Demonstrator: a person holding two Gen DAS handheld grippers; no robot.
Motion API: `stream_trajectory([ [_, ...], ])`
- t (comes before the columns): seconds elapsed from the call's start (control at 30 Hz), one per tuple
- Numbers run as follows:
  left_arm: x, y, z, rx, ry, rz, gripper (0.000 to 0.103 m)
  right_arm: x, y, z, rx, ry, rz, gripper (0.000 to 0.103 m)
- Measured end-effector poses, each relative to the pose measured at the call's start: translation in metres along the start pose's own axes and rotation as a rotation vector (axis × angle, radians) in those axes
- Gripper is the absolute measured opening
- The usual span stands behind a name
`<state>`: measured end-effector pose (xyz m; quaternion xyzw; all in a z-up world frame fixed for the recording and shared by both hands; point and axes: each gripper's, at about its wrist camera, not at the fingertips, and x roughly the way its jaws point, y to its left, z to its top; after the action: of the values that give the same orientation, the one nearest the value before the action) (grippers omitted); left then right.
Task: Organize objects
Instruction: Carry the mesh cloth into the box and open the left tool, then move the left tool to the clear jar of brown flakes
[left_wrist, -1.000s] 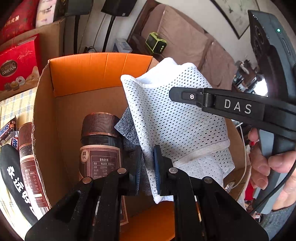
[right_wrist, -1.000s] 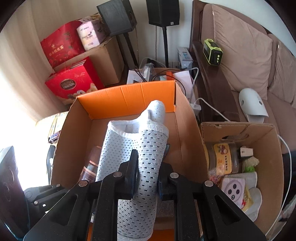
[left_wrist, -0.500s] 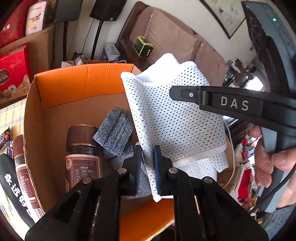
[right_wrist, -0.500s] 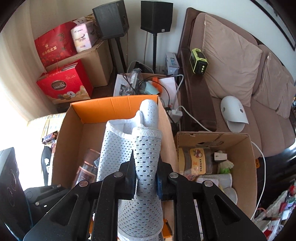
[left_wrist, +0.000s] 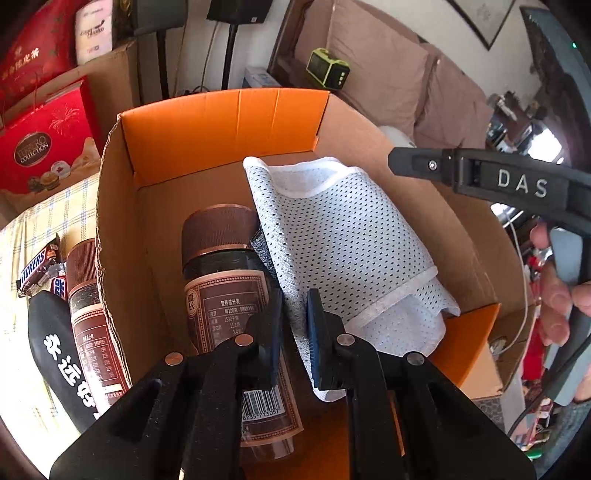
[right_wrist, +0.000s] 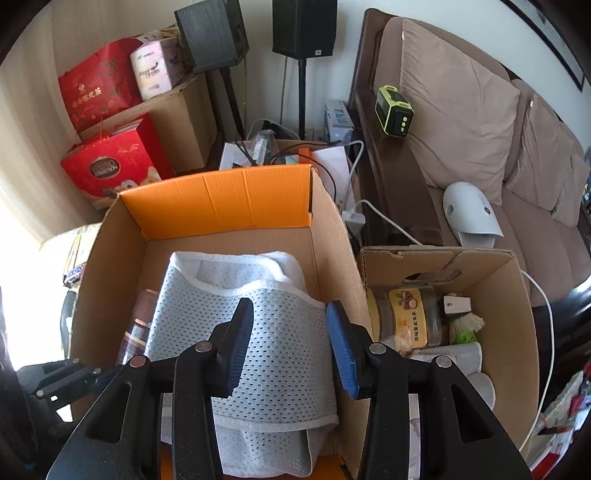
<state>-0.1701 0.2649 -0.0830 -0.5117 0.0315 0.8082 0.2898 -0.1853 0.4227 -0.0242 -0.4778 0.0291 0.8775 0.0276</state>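
Note:
A white mesh cloth (left_wrist: 351, 240) lies slumped inside the cardboard box with orange flaps (left_wrist: 221, 125), beside a brown-lidded jar (left_wrist: 221, 266). My left gripper (left_wrist: 294, 306) is shut on the cloth's near left edge. In the right wrist view the same mesh cloth (right_wrist: 280, 354) lies below my right gripper (right_wrist: 290, 314). Its jaws are opening, and the pads stand clear on either side without pressing the fabric. One finger (left_wrist: 424, 164) of the right gripper reaches over the box's right wall. A grey cloth (left_wrist: 260, 243) peeks out between jar and mesh.
A second cardboard box (right_wrist: 480, 266) at the right holds a jar and small items. Left of the orange-flapped box lie another brown jar (left_wrist: 85, 295), Snickers bars (left_wrist: 35, 266) and a black pouch (left_wrist: 59, 354). Red gift boxes (left_wrist: 40, 147) and a sofa (right_wrist: 461, 110) stand behind.
The right jaws have parted and let go of the mesh cloth. It has sunk from upright into the box, covering most of the grey cloth. The left gripper keeps its hold.

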Motion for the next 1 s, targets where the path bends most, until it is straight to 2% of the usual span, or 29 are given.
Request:
stream_trajectory([
  [0.1,-0.002,-0.003,-0.007,0.026,0.016,0.024,0.013,0.002,0.013,-0.004,-0.018,0.011,0.013,0.042],
  [0.17,-0.007,-0.003,-0.010,0.005,0.018,0.002,0.016,0.003,0.020,-0.008,-0.024,0.015,0.020,0.042],
  [0.23,-0.019,0.003,-0.010,-0.024,-0.003,-0.034,0.028,0.002,0.024,-0.011,-0.018,0.015,0.032,0.042],
  [0.37,-0.047,0.012,-0.009,-0.060,-0.059,-0.052,0.041,-0.004,0.032,-0.014,-0.022,0.001,0.038,0.042],
  [0.43,-0.059,0.017,-0.007,-0.073,-0.080,-0.054,0.051,-0.009,0.035,-0.015,-0.016,-0.011,0.045,0.043],
  [0.53,-0.077,0.027,-0.006,-0.088,-0.111,-0.042,0.055,-0.015,0.040,-0.018,-0.008,-0.019,0.066,0.045],
  [0.6,-0.083,0.034,-0.004,-0.087,-0.114,-0.019,0.055,-0.019,0.047,-0.020,-0.015,-0.022,0.080,0.048],
  [0.63,-0.087,0.037,-0.004,-0.085,-0.114,-0.006,0.059,-0.020,0.051,-0.022,-0.024,-0.023,0.083,0.052],
  [0.67,-0.088,0.039,-0.004,-0.088,-0.115,0.003,0.066,-0.021,0.055,-0.023,-0.031,-0.024,0.086,0.055],
  [0.7,-0.091,0.044,-0.006,-0.100,-0.123,0.005,0.083,-0.022,0.059,-0.024,-0.039,-0.025,0.088,0.055],
  [0.73,-0.095,0.050,-0.008,-0.120,-0.136,0.001,0.092,-0.023,0.064,-0.025,-0.047,-0.027,0.090,0.056],
  [0.8,-0.100,0.060,-0.012,-0.154,-0.144,-0.007,0.096,-0.025,0.073,-0.028,-0.061,-0.031,0.099,0.060],
  [0.97,-0.112,0.085,-0.022,-0.168,-0.137,0.035,0.100,-0.029,0.095,-0.032,-0.088,-0.043,0.131,0.083],
  [1.0,-0.114,0.090,-0.025,-0.171,-0.139,0.043,0.102,-0.031,0.100,-0.033,-0.091,-0.046,0.140,0.084],
])
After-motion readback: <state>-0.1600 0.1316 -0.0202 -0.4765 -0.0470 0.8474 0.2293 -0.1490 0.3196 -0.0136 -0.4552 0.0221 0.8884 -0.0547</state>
